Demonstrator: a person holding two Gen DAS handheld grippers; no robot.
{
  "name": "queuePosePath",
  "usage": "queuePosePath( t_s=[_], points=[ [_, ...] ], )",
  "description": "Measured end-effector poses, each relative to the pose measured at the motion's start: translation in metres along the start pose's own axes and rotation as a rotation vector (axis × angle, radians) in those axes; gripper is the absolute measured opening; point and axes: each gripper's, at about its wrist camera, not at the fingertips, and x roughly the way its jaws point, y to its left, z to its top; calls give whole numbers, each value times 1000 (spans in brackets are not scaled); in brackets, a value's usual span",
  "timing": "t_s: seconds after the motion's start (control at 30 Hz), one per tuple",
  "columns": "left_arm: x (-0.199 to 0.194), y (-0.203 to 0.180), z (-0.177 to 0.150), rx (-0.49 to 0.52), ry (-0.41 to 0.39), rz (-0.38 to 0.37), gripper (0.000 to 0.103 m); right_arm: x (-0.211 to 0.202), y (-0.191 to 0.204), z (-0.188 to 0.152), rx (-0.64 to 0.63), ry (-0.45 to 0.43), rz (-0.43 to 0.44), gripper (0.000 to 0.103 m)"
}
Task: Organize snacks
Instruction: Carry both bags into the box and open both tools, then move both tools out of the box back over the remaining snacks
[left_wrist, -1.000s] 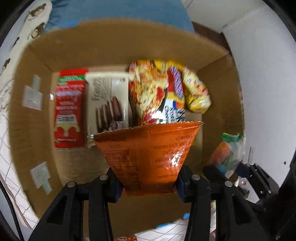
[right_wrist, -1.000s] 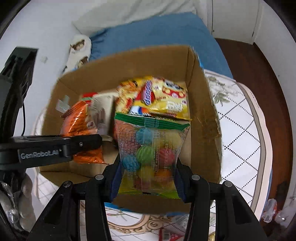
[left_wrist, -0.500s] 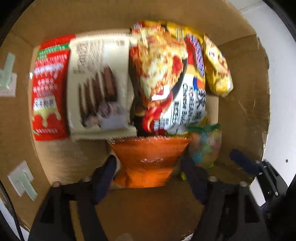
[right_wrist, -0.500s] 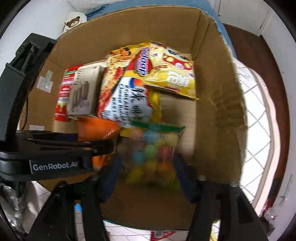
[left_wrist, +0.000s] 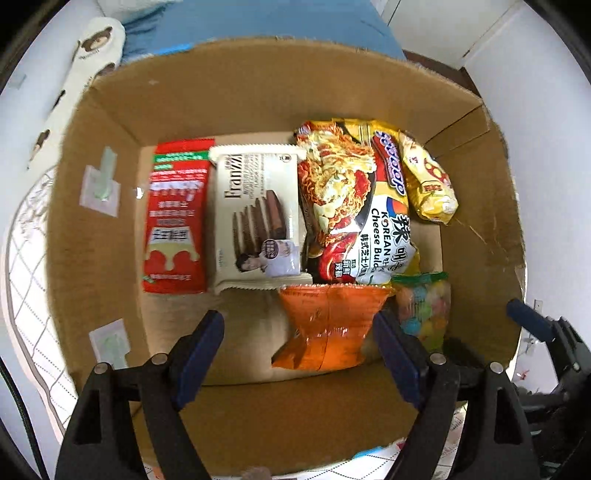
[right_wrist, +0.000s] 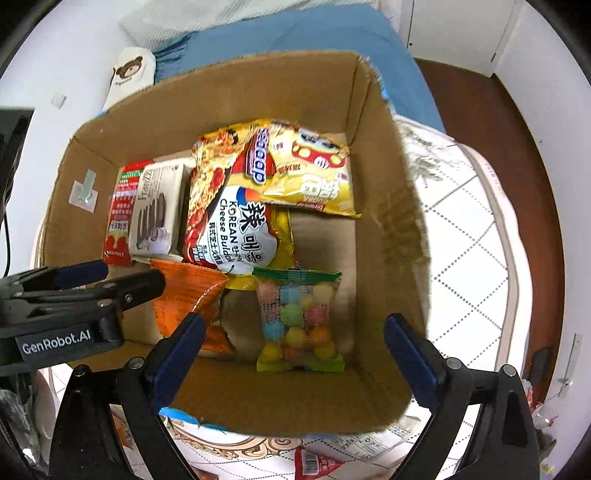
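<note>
L hand-held gripper (left_wrist: 297, 332) is sitting released over the box (left_wrist: 258, 92), jaws spread wide, nothing between them; its orange bag (left_wrist: 332, 325) is lying on the box floor just ahead, nearer the right finger. R hand-held gripper (right_wrist: 293, 338) is also hanging released w/ jaws apart, and the candy bag (right_wrist: 299, 321) is standing free between its fingers at the near wall, touching neither.

Both bags are resting side by side, orange one left of the candy. Behind them, noodle pack (right_wrist: 229, 214) is leaning across the middle, w/ a yellow chip bag (right_wrist: 314, 177) overlapping it at the back right. Left of the noodles a white wafer pack (left_wrist: 258, 218) and a red pack (left_wrist: 175, 218) are lying flat, edges touching, along the left side.

Box is sitting on a table w/ a white cloth (right_wrist: 472, 229) w/ a dotted diamond pattern. Beyond it a blue blanket (right_wrist: 295, 40) is covering a bed, w/ a bear-print pillow (right_wrist: 129, 74) at left. White walls, dark wood floor (right_wrist: 480, 103) at right. A red wrapper (right_wrist: 314, 463) is lying on the cloth in front of the box.
</note>
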Motion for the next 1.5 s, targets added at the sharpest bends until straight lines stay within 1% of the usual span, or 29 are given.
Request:
queuePosePath(
  t_s=[0.03, 0.1, 0.13, 0.3, 0.47, 0.57, 0.67, 0.7, 0.77, 0.8, 0.83, 0.9, 0.97, 1.03, 1.07, 1.13, 1.2, 1.27, 1.37, 1.43, 1.5],
  points=[
    [-9, 7, -4, -5, -21, 1, 82, -5, 1, -1, -1, -12, -3, 99],
    [-22, 4, -17, -8, -68, 8, 82, -17, 6, -5, -6, -41, -11, 99],
    [-28, 2, -16, -11, -87, 15, 82, -23, 8, -8, -11, -64, -19, 99],
    [-54, 4, -39, -26, -184, 22, 82, -53, 16, -24, -39, -146, -38, 99],
    [-82, 5, -54, -30, -254, 21, 82, -82, 22, -38, -52, -215, -31, 99],
    [-102, 8, -70, -23, -302, 26, 82, -99, 28, -48, -54, -252, -15, 99],
    [-113, 7, -91, -8, -338, 42, 82, -115, 33, -61, -51, -279, 11, 98],
    [-116, 7, -100, -3, -344, 43, 82, -122, 34, -66, -54, -289, 17, 94],
    [-118, 9, -116, 0, -350, 44, 82, -129, 39, -80, -75, -297, 17, 78],
    [-118, 9, -125, 6, -355, 51, 82, -129, 40, -86, -78, -289, 20, 66],
    [-118, 10, -137, 22, -361, 59, 82, -127, 38, -94, -73, -271, 34, 62],
    [-111, 10, -159, 52, -353, 73, 82, -120, 31, -113, -50, -231, 66, 62],
    [-95, 8, -185, 119, -315, 95, 82, -108, 21, -136, -15, -187, 99, 62],
    [-67, 3, -214, 218, -246, 133, 82, -95, 8, -159, 30, -137, 115, 63],
    [-50, 1, -229, 265, -196, 150, 82, -86, 1, -173, 52, -113, 121, 63],
    [-11, -3, -259, 363, -81, 156, 82, -67, -15, -205, 104, -55, 125, 63],
    [23, -5, -287, 458, 17, 191, 82, -49, -31, -233, 161, -3, 131, 63],
    [48, -8, -310, 561, 89, 209, 82, -30, -47, -260, 222, 53, 136, 63],
    [76, -9, -336, 678, 169, 233, 82, -13, -62, -289, 271, 94, 125, 63],
    [87, -9, -345, 723, 208, 225, 82, -5, -66, -299, 286, 108, 125, 63],
    [100, -10, -352, 777, 237, 239, 82, -2, -66, -307, 286, 107, 119, 63]
  ],
)
